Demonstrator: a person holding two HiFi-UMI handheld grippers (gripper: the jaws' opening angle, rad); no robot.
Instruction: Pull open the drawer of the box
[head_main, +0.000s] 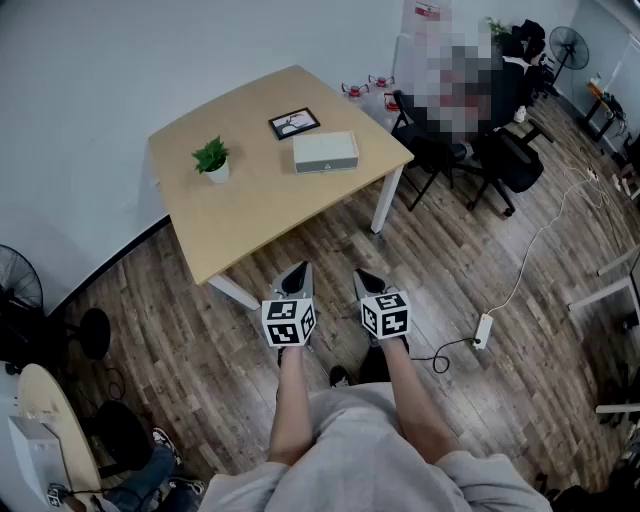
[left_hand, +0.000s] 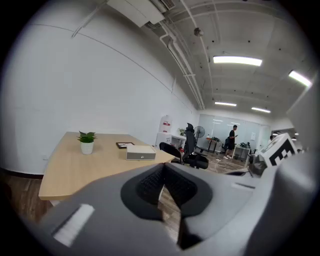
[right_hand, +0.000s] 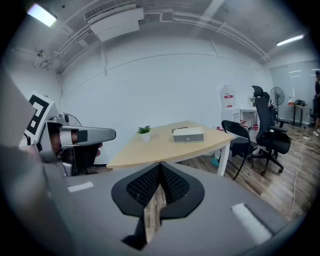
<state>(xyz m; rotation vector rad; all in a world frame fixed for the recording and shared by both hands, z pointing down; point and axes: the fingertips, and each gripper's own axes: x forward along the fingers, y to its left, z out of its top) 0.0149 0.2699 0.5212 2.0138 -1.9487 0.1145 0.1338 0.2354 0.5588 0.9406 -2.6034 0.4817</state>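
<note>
The left gripper (left_hand: 164, 168) has its jaws pressed together, ribbed pads meeting at the tips with nothing between them, and the right gripper (right_hand: 160, 165) is the same, clenched on nothing but air. In the head view the two are held side by side in the person's hands, low over the wooden floor (head_main: 480, 260), the left gripper (head_main: 299, 269) and the right gripper (head_main: 361, 277) both pointing toward the table (head_main: 250, 205) but well apart from it. The box (head_main: 325, 152) lies on the far part of the tabletop near the right-hand edge — pale grey, flat, with its drawer (left_hand: 141, 156) flush in the front face and a small dark knob at the middle. Neither gripper touches it. Just behind the box lies a dark picture frame (head_main: 294, 123), and to its left stands a small potted plant (head_main: 212, 160) in a white pot. Beyond the table's right corner are black office chairs (head_main: 445, 150). A white power strip (head_main: 483, 329) lies on the floor to the right of the grippers, its cable trailing away.
</note>
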